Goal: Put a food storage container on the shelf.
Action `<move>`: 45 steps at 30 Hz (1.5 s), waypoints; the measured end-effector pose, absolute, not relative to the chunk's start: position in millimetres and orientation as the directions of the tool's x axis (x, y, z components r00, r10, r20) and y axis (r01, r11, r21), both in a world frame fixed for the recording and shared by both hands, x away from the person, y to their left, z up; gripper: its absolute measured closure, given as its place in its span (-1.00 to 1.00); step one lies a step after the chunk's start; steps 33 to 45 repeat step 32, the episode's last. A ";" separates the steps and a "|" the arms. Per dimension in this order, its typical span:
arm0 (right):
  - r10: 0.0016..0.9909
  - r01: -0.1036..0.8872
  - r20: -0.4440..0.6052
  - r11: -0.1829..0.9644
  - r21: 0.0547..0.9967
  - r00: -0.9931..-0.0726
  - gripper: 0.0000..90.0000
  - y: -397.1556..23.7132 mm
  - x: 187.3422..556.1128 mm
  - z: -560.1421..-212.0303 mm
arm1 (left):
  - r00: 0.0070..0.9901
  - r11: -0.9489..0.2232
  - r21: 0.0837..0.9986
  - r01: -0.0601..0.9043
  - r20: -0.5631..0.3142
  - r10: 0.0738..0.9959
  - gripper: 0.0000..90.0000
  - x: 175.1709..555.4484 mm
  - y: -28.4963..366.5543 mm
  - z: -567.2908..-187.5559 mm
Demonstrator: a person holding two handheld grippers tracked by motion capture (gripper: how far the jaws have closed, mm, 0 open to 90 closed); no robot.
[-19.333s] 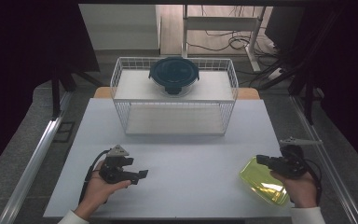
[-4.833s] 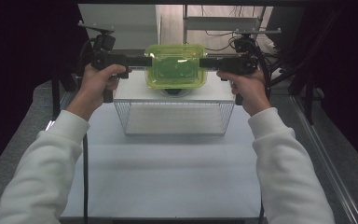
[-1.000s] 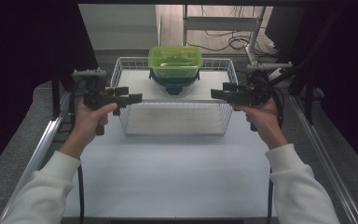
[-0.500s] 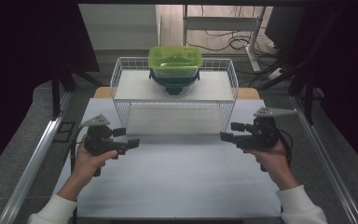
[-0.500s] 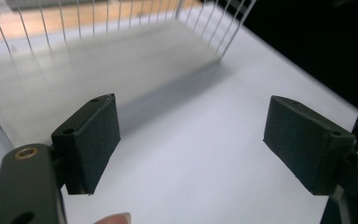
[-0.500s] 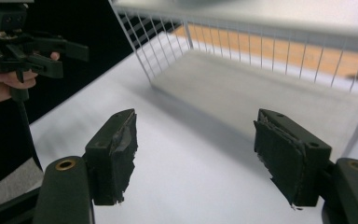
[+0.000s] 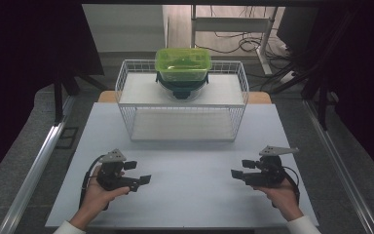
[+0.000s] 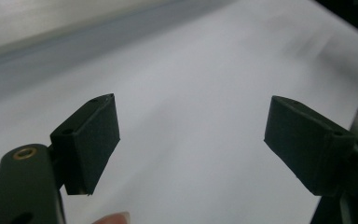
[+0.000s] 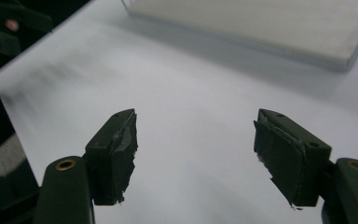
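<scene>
- Fingers of the left gripper [image 7: 137,172] stand wide apart with nothing between them; in the left gripper view its two black pads [image 8: 91,140] frame only bare white tabletop, blurred by motion.
- Both hands have come down and back toward the near edge within the last second: a second ago they were raised beside the wire basket, and now the left hand [image 7: 100,192] and the right hand [image 7: 282,195] sit low over the near part of the white table [image 7: 190,195], well apart from each other.
- That retreat, with both grippers empty, suggests the placing is finished and the hands are going back to rest.
- Wire basket [image 7: 126,85], far centre of the table, holds the dark round lidded container [image 7: 182,90] on its white floor.
- Green transparent box [image 7: 182,63] now rests upside-down or lid-up, I cannot tell which, on top of the dark container inside the basket; some seconds ago it was carried between the two grippers above the basket, so it has been released there.
- Something greenish shows through the box walls, but it is too small to tell what it is.
- Right gripper [image 7: 238,170] also has its jaws spread wide and empty; its own view shows its worn pads [image 9: 114,156] over bare table, with the basket's near base at the far edge.
</scene>
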State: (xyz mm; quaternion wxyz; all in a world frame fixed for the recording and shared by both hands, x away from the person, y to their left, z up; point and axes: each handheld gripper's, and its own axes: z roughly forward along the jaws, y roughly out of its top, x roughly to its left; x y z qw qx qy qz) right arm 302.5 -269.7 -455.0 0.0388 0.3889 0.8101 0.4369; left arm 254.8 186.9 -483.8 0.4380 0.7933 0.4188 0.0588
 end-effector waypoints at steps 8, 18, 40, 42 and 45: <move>0.658 0.617 0.269 0.377 0.691 -0.703 -0.34 -257.5 297.0 -478.3 | 0.655 -0.326 0.717 0.616 -0.236 0.718 -0.62 247.0 177.2 -498.4; 0.687 0.616 0.269 0.324 0.718 -0.675 -0.37 -262.2 298.0 -477.2 | 0.651 -0.316 0.730 0.606 -0.226 0.725 -0.62 246.9 178.5 -496.9; 0.692 0.579 0.220 0.340 0.741 -0.688 -0.41 -263.1 295.0 -473.9 | 0.640 -0.297 0.740 0.604 -0.228 0.734 -0.62 247.0 180.8 -494.9; 0.692 0.579 0.220 0.340 0.741 -0.688 -0.41 -263.1 295.0 -473.9 | 0.640 -0.297 0.740 0.604 -0.228 0.734 -0.62 247.0 180.8 -494.9; 0.692 0.579 0.220 0.340 0.741 -0.688 -0.41 -263.1 295.0 -473.9 | 0.640 -0.297 0.740 0.604 -0.228 0.734 -0.62 247.0 180.8 -494.9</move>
